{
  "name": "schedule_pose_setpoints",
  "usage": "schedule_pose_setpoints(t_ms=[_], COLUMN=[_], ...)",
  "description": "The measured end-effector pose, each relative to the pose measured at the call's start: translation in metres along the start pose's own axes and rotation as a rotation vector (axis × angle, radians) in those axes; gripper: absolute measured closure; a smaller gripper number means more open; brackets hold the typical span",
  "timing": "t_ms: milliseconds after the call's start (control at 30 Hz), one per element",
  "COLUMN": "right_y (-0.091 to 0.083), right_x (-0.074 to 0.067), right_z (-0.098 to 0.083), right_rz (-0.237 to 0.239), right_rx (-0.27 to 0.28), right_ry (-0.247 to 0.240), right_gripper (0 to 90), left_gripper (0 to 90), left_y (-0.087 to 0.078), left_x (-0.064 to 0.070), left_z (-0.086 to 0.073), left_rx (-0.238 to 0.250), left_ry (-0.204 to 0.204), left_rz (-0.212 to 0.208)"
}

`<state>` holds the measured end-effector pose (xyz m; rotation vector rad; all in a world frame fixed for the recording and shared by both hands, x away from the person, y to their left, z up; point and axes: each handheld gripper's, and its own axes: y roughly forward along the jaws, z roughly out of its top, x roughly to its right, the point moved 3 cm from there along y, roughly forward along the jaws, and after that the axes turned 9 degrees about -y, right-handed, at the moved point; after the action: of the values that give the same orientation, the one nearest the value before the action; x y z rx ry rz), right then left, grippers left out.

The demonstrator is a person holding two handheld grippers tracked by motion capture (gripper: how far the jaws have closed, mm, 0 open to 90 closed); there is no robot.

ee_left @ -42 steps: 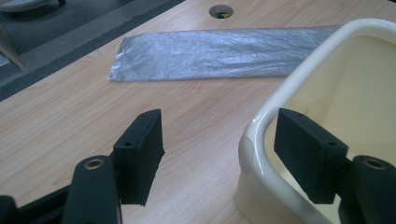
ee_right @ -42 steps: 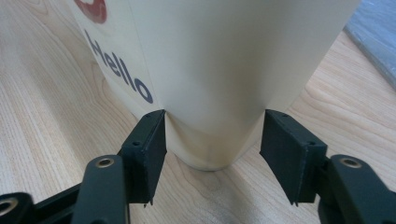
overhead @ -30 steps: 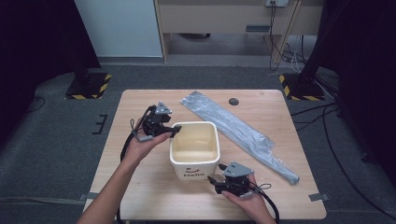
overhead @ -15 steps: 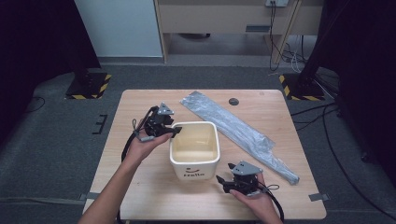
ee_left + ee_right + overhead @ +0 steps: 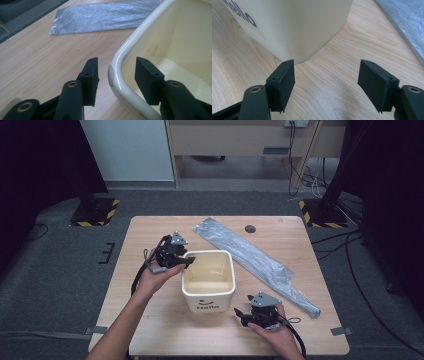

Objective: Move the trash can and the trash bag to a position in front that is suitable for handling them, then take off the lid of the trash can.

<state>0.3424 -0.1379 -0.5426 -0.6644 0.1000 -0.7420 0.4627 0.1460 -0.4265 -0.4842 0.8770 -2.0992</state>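
A cream plastic bin (image 5: 208, 292) with dark lettering stands mid-table. My left gripper (image 5: 187, 262) sits at its far-left rim corner. In the left gripper view, the jaws of this gripper (image 5: 116, 75) straddle the bin's rim (image 5: 130, 47), one pad outside and one inside. They have just been closing, with small gaps still showing. My right gripper (image 5: 240, 315) lies low on the table at the bin's near-right corner. In the right gripper view it (image 5: 325, 80) is open and has just been opening, with bare wood between the pads and the bin wall (image 5: 294, 27) just ahead.
A long silver foil bag (image 5: 255, 257) lies flat, slanting from the table's far middle to its right edge. It also appears in the left gripper view (image 5: 105, 17) and the right gripper view (image 5: 407, 17). A small dark disc (image 5: 250, 228) sits near the far edge.
My right gripper has shifted slightly to the right beside the bin's near corner. The left hand has stayed at the rim.
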Motion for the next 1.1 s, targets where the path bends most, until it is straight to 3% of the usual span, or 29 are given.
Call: schedule_pose_setpoints(t_ms=[133,233,400,433,533,600,633,667,700,767,967,1033,1067,1100], right_y=[0.000,-0.001,-0.002,-0.002,-0.001,-0.001,-0.001,-0.001,-0.001,-0.002,-0.003,-0.004,-0.004,-0.004], right_x=[0.002,0.003,0.004,0.004,0.004,0.003,0.003,0.003,0.002,0.002,0.003,0.002,0.002,0.002], right_z=[-0.001,-0.001,-0.002,-0.002,-0.003,-0.003,-0.002,-0.003,-0.003,-0.003,-0.006,-0.006,-0.006,-0.006], right_rz=[-0.003,-0.007,-0.009,-0.011,-0.009,-0.008,-0.007,-0.006,-0.006,-0.007,-0.009,-0.008,-0.009,-0.011], right_rx=[0.005,0.004,0.006,0.007,0.002,0.003,0.003,0.000,0.000,-0.003,-0.003,-0.005,-0.001,0.001], right_ry=[-0.005,-0.002,-0.003,-0.004,-0.009,-0.006,-0.004,-0.007,-0.006,-0.009,0.002,0.002,0.001,0.001], right_gripper=[29.7,29.9,30.0,30.1,30.1,30.2,30.3,30.3,30.3,30.3,30.7,30.8,30.9,31.1], left_gripper=[64.9,68.6,69.7,69.9,70.1,70.7,71.1,71.3,71.5,71.6,73.2,73.5,73.6,73.7], left_y=[0.002,0.002,-0.002,-0.004,-0.003,-0.005,-0.005,-0.006,-0.006,-0.009,-0.020,-0.022,-0.022,-0.024], left_x=[0.002,0.004,0.002,0.003,0.001,0.002,0.001,0.003,0.003,0.003,0.000,0.001,-0.001,0.000], left_z=[0.001,0.001,0.005,0.004,0.006,0.005,0.007,0.006,0.008,0.009,0.013,0.012,0.014,0.013], left_rx=[-0.002,0.008,0.071,0.066,0.087,0.078,0.096,0.096,0.115,0.136,0.191,0.176,0.191,0.177], left_ry=[0.007,0.006,0.009,-0.012,0.015,-0.006,0.020,-0.001,0.029,0.034,0.003,-0.020,-0.006,-0.027], left_rz=[0.000,0.023,0.034,0.038,0.034,0.044,0.043,0.045,0.044,0.047,0.015,0.014,0.003,0.005])
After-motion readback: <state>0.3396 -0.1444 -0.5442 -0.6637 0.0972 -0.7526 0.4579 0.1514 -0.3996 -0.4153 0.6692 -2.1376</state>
